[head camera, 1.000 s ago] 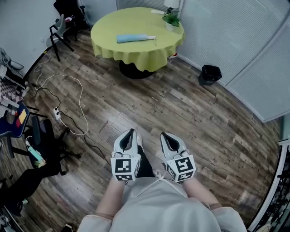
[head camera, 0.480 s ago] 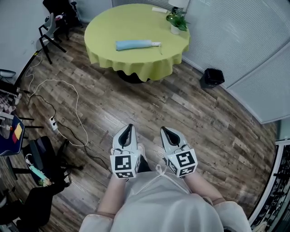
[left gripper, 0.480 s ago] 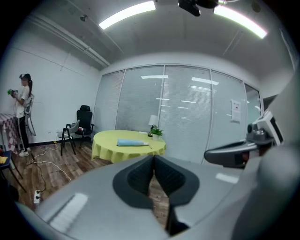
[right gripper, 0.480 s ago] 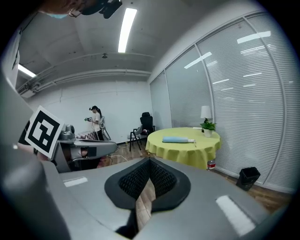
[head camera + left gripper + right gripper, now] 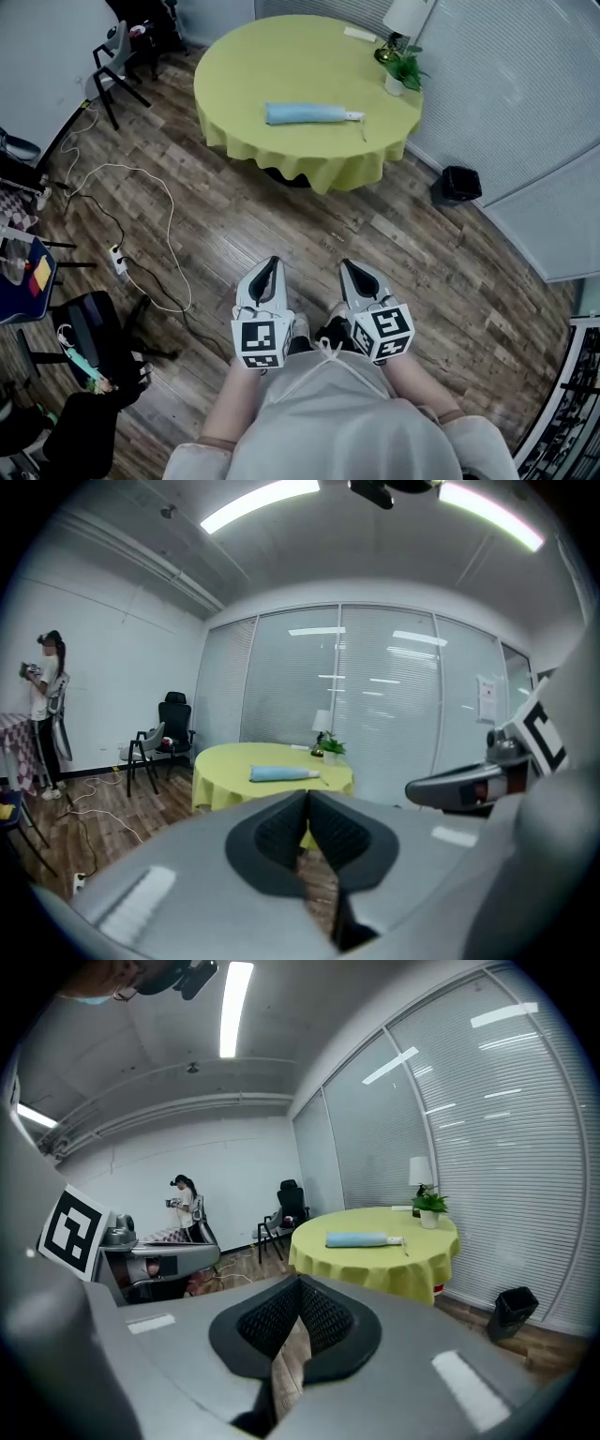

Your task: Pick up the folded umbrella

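Note:
A folded light-blue umbrella (image 5: 307,113) with a white handle lies flat on a round table under a yellow-green cloth (image 5: 253,66), far ahead of me. It also shows as the umbrella (image 5: 282,773) in the left gripper view and the umbrella (image 5: 360,1239) in the right gripper view. My left gripper (image 5: 270,270) and right gripper (image 5: 351,273) are held side by side close to my body over the wooden floor, well short of the table. Both are shut with nothing between their jaws.
A potted plant (image 5: 406,69) and a lamp (image 5: 403,19) stand at the table's far right. A black bin (image 5: 457,185) sits by the glass wall. Chairs (image 5: 117,66) and a white cable (image 5: 141,202) lie to the left. A person (image 5: 47,714) stands far left.
The table and umbrella have come closer and shifted right in the head view. Both grippers stay shut, side by side in front of my body.

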Demonstrator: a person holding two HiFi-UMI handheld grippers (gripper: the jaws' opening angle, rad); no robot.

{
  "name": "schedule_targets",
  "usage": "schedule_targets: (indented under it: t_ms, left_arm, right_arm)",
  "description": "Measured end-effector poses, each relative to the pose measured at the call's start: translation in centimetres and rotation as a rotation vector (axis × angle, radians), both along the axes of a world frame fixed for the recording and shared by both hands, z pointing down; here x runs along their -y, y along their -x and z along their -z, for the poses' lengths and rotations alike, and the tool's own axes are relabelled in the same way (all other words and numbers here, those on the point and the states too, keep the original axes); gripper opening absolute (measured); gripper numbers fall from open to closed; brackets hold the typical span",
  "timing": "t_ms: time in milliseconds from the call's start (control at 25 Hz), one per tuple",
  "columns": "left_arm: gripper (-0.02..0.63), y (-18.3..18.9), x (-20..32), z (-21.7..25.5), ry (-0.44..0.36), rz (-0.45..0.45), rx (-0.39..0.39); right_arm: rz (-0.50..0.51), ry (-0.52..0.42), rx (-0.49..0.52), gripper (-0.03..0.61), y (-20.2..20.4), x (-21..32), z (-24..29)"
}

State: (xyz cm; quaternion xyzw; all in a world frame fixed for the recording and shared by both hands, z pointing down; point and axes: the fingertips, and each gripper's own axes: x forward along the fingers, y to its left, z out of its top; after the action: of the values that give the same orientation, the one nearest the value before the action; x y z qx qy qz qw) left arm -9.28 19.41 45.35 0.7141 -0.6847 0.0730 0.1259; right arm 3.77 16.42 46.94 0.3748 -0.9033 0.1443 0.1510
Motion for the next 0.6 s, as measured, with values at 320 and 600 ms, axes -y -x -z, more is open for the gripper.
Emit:
schedule_targets:
  t_ms: [320,600]
  left_arm:
    - [0.006,1.9,7.5,-1.4,0.030,0.037,0.006]
    - [0.006,3.1,18.3,-0.2,0.018,0.064,0.021]
  right_arm:
    - [0.020,0.001,0.007,-0.001,1.5,8.4,-0.6]
    - [0.053,-0.010,0.015,-0.002,2.7,18.9,0.1]
